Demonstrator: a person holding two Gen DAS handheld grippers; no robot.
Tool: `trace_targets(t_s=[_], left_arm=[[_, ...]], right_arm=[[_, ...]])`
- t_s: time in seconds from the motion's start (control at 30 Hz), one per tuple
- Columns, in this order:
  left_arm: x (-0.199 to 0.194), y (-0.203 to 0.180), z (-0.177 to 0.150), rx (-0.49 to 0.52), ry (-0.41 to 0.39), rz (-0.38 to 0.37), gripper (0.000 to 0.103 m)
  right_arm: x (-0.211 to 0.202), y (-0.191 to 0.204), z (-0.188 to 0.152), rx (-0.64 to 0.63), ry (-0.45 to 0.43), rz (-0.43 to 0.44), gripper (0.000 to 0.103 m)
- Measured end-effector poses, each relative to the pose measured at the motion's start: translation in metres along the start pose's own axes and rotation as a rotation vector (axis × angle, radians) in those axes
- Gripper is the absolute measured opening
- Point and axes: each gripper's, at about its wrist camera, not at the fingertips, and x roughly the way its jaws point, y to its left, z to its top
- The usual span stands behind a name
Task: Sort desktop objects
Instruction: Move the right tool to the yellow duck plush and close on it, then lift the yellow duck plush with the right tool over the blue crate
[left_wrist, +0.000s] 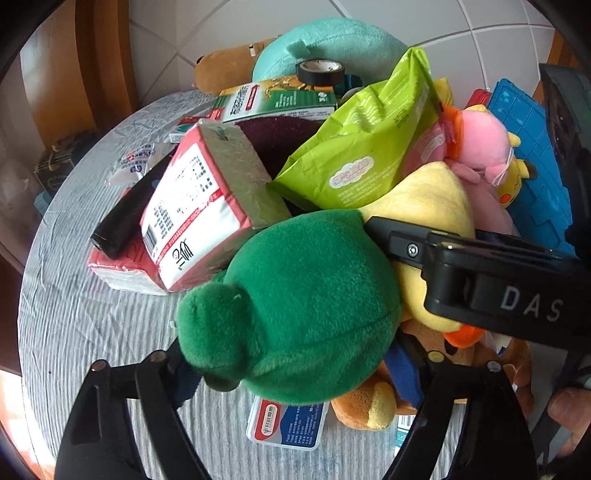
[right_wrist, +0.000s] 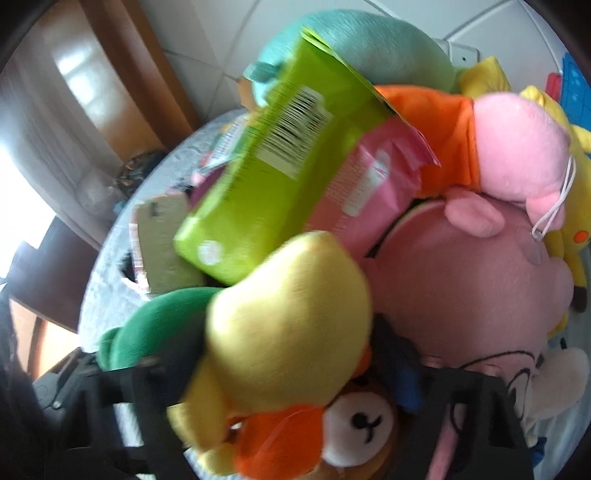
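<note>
My left gripper (left_wrist: 295, 365) is shut on a green plush toy (left_wrist: 295, 302) and holds it over the grey cloth-covered table (left_wrist: 85, 325). My right gripper (right_wrist: 280, 373) is shut on a yellow plush toy (right_wrist: 284, 325) with an orange part; its black body (left_wrist: 480, 273) reaches in from the right in the left wrist view, where the yellow plush (left_wrist: 432, 199) shows behind the green one. The green plush also shows at the left of the right wrist view (right_wrist: 147, 321).
A pile lies behind: a lime green packet (left_wrist: 365, 140), a red-and-white tissue pack (left_wrist: 199, 206), a black tube (left_wrist: 129, 214), a green box (left_wrist: 280, 99), black tape (left_wrist: 320, 70), a teal cushion (left_wrist: 332, 44), pink plush toys (right_wrist: 480, 266), a brown bear plush (right_wrist: 354, 424), a blue board (left_wrist: 532, 147).
</note>
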Motion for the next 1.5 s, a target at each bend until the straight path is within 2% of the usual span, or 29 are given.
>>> trace_targets(t_s=[0.23,0.43,0.63,0.93,1.13,1.33,1.5], left_arm=[[-0.031,-0.012,-0.005,0.050,-0.047,0.007,0.075],[-0.069,-0.024,0.002,0.091,-0.118,-0.021,0.075],[-0.103,-0.043,0.005,0.149,-0.177,-0.054,0.075],[-0.131,-0.068,0.001,0.244,-0.217,-0.127,0.075],[-0.149,-0.101,0.002,0.312,-0.250,-0.170,0.075],[-0.158,-0.150,0.000,0.358,-0.270,-0.191,0.075],[-0.160,-0.206,-0.001,0.362,-0.287,-0.206,0.075]], right_arm=[[-0.026,0.007,-0.008,-0.004,-0.044,0.005,0.070],[-0.074,0.015,-0.009,-0.013,-0.136,-0.019,0.070],[-0.118,0.016,-0.014,-0.001,-0.211,-0.059,0.070],[-0.166,0.012,-0.027,0.057,-0.285,-0.151,0.070],[-0.203,-0.007,-0.035,0.096,-0.336,-0.198,0.070],[-0.235,-0.043,-0.046,0.127,-0.370,-0.228,0.070],[-0.265,-0.092,-0.054,0.118,-0.386,-0.248,0.070]])
